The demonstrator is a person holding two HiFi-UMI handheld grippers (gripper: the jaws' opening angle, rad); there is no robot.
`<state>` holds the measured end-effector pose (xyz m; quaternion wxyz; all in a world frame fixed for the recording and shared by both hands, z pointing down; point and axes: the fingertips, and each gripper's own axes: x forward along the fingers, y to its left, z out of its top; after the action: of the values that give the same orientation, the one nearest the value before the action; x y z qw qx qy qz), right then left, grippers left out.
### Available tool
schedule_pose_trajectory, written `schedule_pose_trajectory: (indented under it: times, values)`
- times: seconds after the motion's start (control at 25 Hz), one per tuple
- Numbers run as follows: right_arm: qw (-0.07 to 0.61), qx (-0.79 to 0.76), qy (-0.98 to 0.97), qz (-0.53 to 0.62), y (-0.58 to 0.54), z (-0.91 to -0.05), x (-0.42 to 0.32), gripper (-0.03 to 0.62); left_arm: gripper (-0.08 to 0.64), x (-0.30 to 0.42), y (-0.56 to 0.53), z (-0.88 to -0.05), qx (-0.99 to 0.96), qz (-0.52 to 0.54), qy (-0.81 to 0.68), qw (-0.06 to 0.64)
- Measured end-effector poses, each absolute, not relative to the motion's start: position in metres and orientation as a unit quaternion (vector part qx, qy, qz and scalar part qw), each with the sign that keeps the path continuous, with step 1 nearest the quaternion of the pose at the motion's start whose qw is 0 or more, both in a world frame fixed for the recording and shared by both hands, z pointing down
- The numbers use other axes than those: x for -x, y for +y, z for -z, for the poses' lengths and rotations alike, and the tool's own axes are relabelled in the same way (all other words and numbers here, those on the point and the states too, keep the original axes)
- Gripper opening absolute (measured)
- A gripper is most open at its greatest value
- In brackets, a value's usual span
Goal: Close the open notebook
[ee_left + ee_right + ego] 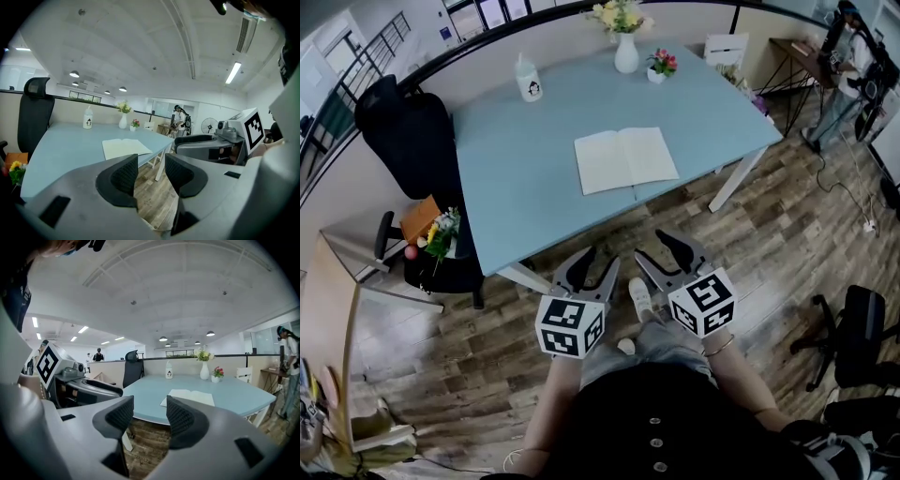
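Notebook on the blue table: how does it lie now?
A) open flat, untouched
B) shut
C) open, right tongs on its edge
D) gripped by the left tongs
A: the notebook lies open flat on the blue table, and the left tongs and right tongs, both open and empty, hang short of the table's near edge.

Clear room is seen on the near half of the pale blue rectangular tabletop (516, 187), bare on all sides of the open white-paged notebook (624, 159). Obstacles are confined to the far edge, well apart from the notebook: a white penguin-printed bottle (529, 82), a white vase of yellow flowers (625, 52) and a small pot of pink flowers (660, 66). The left gripper (592, 267) and right gripper (664, 258), jaws apart and empty, are held short of the table over the wood-plank floor (769, 244). The table's left end is flanked by a black office chair (408, 131).
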<state>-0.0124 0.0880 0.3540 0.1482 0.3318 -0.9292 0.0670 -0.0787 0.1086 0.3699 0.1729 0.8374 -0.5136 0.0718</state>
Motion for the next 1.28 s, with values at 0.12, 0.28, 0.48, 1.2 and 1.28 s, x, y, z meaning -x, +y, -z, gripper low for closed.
schedule_pose_trajectory:
  times: [0.12, 0.28, 0.48, 1.2, 1.28]
  values:
    - [0.151, -0.331, -0.929, -0.069, 0.066, -0.357, 0.016, 0.206, 0.164, 0.086, 0.091, -0.375, -0.831, -0.075, -0.521, 0.180]
    - [0.154, -0.325, -0.930, -0.072, 0.033, -0.357, 0.017, 0.206, 0.164, 0.090, 0.060, -0.373, -0.826, -0.076, -0.527, 0.183]
    - [0.156, -0.305, -0.937, -0.070, -0.011, -0.354, 0.024, 0.206, 0.164, 0.095, 0.017, -0.368, -0.819, -0.077, -0.539, 0.182]
    - [0.155, -0.176, -0.970, -0.066, -0.145, -0.351, 0.059, 0.206, 0.164, 0.116, -0.100, -0.366, -0.758, -0.075, -0.619, 0.193]
    - [0.153, -0.175, -0.971, -0.064, -0.154, -0.350, 0.058, 0.206, 0.164, 0.118, -0.105, -0.367, -0.751, -0.075, -0.627, 0.196]
